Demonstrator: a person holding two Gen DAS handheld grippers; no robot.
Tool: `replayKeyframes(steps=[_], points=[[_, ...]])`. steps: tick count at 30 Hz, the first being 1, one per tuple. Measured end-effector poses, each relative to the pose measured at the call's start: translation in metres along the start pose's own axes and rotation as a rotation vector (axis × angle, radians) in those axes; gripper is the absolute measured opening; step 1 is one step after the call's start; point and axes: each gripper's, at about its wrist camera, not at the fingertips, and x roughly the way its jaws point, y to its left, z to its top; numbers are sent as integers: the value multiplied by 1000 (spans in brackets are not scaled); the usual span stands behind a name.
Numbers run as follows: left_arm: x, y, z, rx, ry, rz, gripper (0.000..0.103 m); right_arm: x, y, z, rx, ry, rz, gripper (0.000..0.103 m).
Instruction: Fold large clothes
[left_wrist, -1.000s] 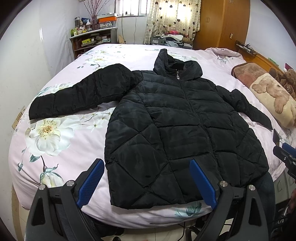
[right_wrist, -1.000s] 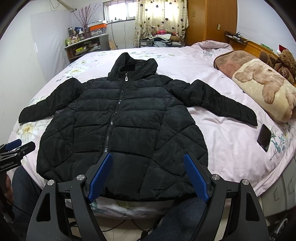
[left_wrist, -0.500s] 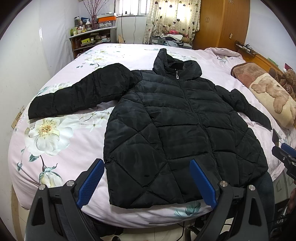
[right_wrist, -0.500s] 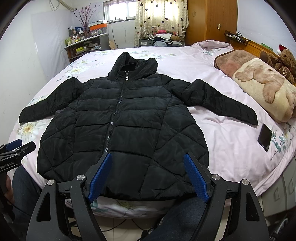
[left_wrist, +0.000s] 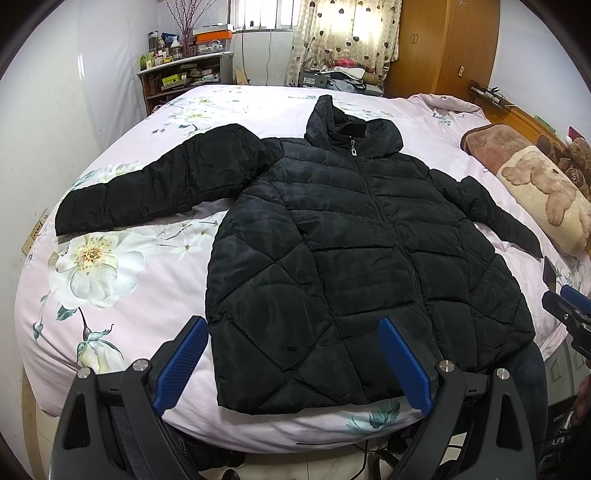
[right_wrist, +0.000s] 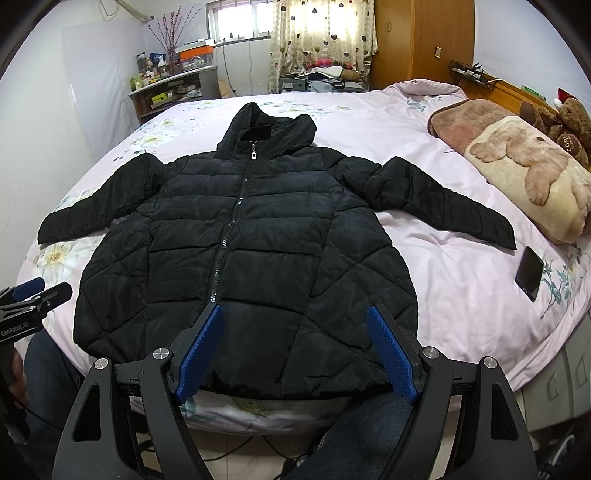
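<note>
A black quilted hooded jacket (left_wrist: 354, 243) lies flat, front up and zipped, on a pink floral bed (left_wrist: 110, 280); both sleeves are spread out sideways. It also shows in the right wrist view (right_wrist: 251, 236). My left gripper (left_wrist: 291, 347) is open and empty, held above the jacket's hem near its left corner. My right gripper (right_wrist: 295, 332) is open and empty above the hem's middle right. Each gripper shows at the edge of the other's view: the right one (left_wrist: 569, 310) and the left one (right_wrist: 33, 299).
A black phone (right_wrist: 530, 272) lies on the bed right of the jacket. A rolled bear-print blanket (right_wrist: 532, 173) and teddy bears (right_wrist: 565, 122) lie at the headboard on the right. Shelves (right_wrist: 170, 88) and a wardrobe (right_wrist: 424, 40) stand beyond the bed. My legs are against the bed's near edge.
Both grippers have edged slightly forward toward the jacket; the jacket has not moved and both stay open.
</note>
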Motion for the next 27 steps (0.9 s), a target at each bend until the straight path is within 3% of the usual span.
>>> replayKeyframes(steps=[27], points=[[2, -4, -4, 1, 11, -5, 95, 1, 2, -1, -1, 2, 0, 79]])
